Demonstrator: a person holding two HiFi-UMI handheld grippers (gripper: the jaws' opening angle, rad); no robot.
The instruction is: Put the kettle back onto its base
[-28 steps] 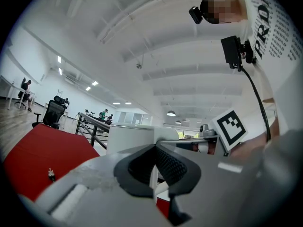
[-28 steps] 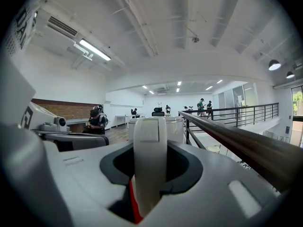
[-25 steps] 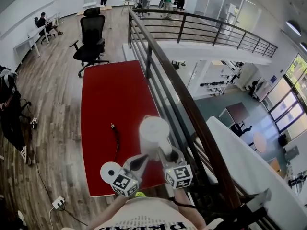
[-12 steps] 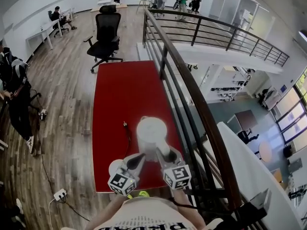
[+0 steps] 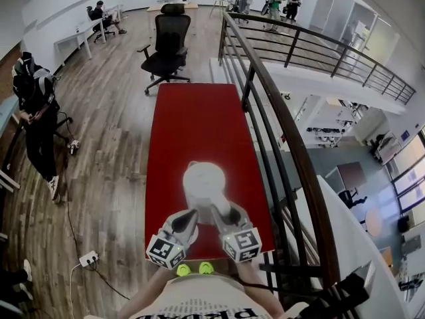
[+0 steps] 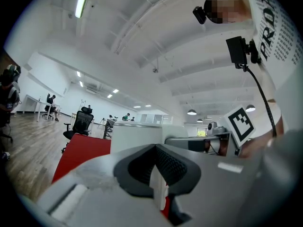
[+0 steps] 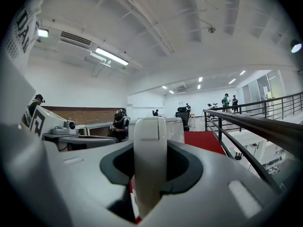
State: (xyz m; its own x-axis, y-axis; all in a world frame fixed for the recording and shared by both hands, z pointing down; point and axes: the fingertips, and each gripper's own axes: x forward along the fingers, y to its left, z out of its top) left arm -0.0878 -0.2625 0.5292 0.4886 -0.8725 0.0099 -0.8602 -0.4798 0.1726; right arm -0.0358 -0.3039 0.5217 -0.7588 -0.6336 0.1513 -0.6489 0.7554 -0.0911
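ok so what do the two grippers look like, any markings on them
Both the left gripper and the right gripper are light grey plastic, with dark ribbed pads inside the jaws. Each carries a white cube with black square markers. The person wears a white shirt with black lettering.

That red table (image 5: 192,121) was a long narrow one, standing on the wood floor (image 5: 106,145) tight against the black railing (image 5: 282,135). Its near end was hidden, so I couldn't tell what sat there. A white power strip (image 5: 87,259) lay on the floor off its near corner.
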